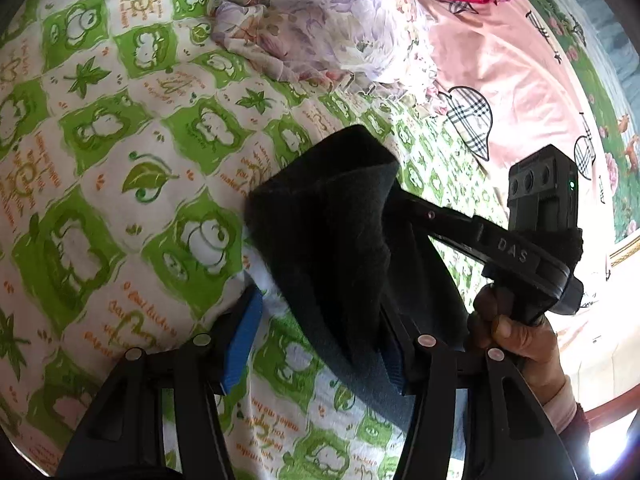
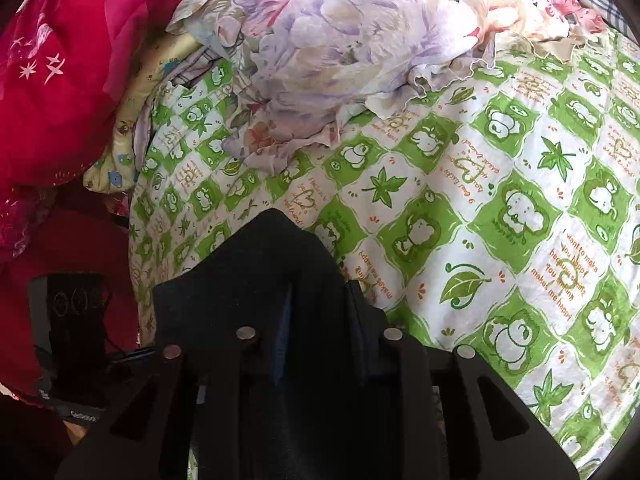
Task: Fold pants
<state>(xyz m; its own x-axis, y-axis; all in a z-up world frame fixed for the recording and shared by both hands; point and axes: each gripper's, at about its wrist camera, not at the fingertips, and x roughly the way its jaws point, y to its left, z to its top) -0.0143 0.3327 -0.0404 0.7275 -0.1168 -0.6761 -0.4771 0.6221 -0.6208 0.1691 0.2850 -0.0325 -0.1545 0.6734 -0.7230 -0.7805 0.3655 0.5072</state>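
The dark navy pants [image 1: 332,232] hang bunched over a bed with a green-and-white leaf-print sheet [image 1: 120,160]. In the left wrist view my left gripper [image 1: 320,312] has its blue-padded fingers [image 1: 240,344] apart, with the cloth draped over the right finger; whether it grips is unclear. My right gripper [image 1: 420,216] reaches in from the right and its tip is hidden inside the cloth. In the right wrist view the pants [image 2: 272,280] cover the fingers of my right gripper [image 2: 296,312], which is shut on them.
A crumpled floral quilt [image 1: 320,28] lies at the far side of the bed, also in the right wrist view [image 2: 340,48]. A red blanket [image 2: 64,80] is piled at the left. A pink sheet [image 1: 500,60] lies beyond. A black device [image 2: 76,320] stands beside the bed.
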